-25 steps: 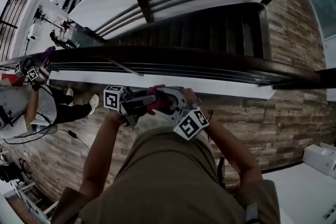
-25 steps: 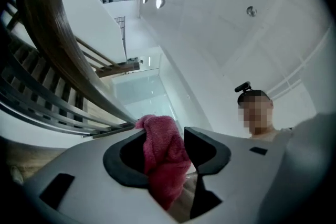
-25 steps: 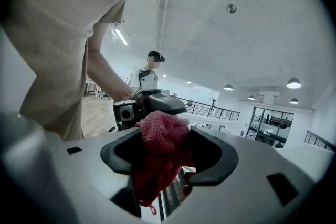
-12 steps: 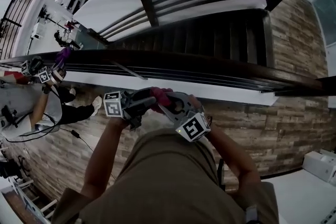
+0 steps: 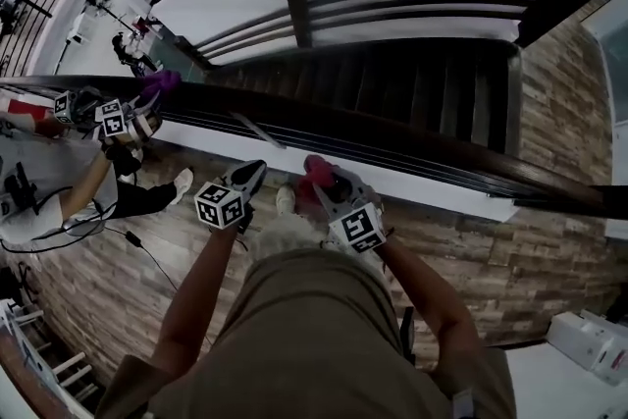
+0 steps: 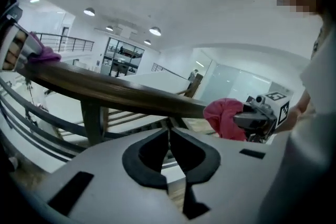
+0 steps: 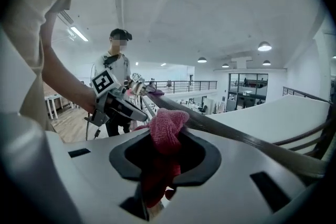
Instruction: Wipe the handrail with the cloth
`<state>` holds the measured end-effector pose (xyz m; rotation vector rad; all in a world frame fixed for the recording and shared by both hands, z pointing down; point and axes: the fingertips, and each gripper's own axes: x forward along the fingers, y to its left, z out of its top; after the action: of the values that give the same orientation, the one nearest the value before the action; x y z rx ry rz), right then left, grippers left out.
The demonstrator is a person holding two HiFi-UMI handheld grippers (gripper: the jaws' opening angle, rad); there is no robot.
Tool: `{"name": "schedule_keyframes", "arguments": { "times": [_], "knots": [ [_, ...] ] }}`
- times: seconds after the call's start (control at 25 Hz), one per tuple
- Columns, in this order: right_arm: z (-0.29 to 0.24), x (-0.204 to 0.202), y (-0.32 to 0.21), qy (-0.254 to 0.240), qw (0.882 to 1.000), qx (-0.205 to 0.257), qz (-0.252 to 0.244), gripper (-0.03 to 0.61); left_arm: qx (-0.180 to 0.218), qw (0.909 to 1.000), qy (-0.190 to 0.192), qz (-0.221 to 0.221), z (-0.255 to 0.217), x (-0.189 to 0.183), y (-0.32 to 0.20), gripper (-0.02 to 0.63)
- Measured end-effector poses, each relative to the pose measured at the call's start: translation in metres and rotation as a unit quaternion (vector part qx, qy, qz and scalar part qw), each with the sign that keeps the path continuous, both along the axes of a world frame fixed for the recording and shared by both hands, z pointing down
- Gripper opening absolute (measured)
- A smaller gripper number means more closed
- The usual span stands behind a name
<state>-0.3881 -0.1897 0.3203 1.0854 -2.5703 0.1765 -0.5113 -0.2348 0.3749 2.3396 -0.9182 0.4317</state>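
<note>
Handrail (image 5: 442,155) of dark glossy wood over staircase (image 5: 412,74), plank floor (image 5: 549,250)

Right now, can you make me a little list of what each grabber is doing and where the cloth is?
Left gripper: shut, just closed, nothing between the jaws
Right gripper: just closed, shut on the pink cloth
Handrail: dark wood, ahead of both grippers
Cloth touching handrail: cannot tell
Stairs: beyond the handrail, going down
Other person: far left, purple cloth on the handrail
</note>
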Motion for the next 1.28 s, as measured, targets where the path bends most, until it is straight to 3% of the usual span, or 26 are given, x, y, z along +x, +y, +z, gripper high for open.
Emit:
{"name": "schedule_keyframes", "arguments": {
  "times": [0.28,0.68,0.96,1.16,1.28],
  "knots": [
    [0.075,-0.094,-0.083,0.070,0.996,-0.044,0.024,0.109,-0.034,0.9971,-0.066,-0.016,0.039,-0.062,-0.028,0.017],
    [0.155,-0.193,-0.183,0.143,0.986,-0.041,0.073,0.109,-0.033,0.9940,-0.093,0.048,0.056,-0.114,-0.067,0.017],
    [0.201,-0.230,-0.225,0.171,0.981,-0.037,0.088,0.110,-0.025,0.9878,-0.110,0.107,0.071,-0.132,-0.099,0.017],
    [0.253,-0.232,-0.227,0.212,0.965,-0.131,0.088,0.110,-0.036,0.9851,-0.102,0.134,0.074,-0.142,-0.110,0.017],
    [0.262,-0.217,-0.226,0.235,0.956,-0.136,0.107,0.110,-0.034,0.9822,-0.101,0.155,0.071,-0.137,-0.110,0.017]
  ]
}}
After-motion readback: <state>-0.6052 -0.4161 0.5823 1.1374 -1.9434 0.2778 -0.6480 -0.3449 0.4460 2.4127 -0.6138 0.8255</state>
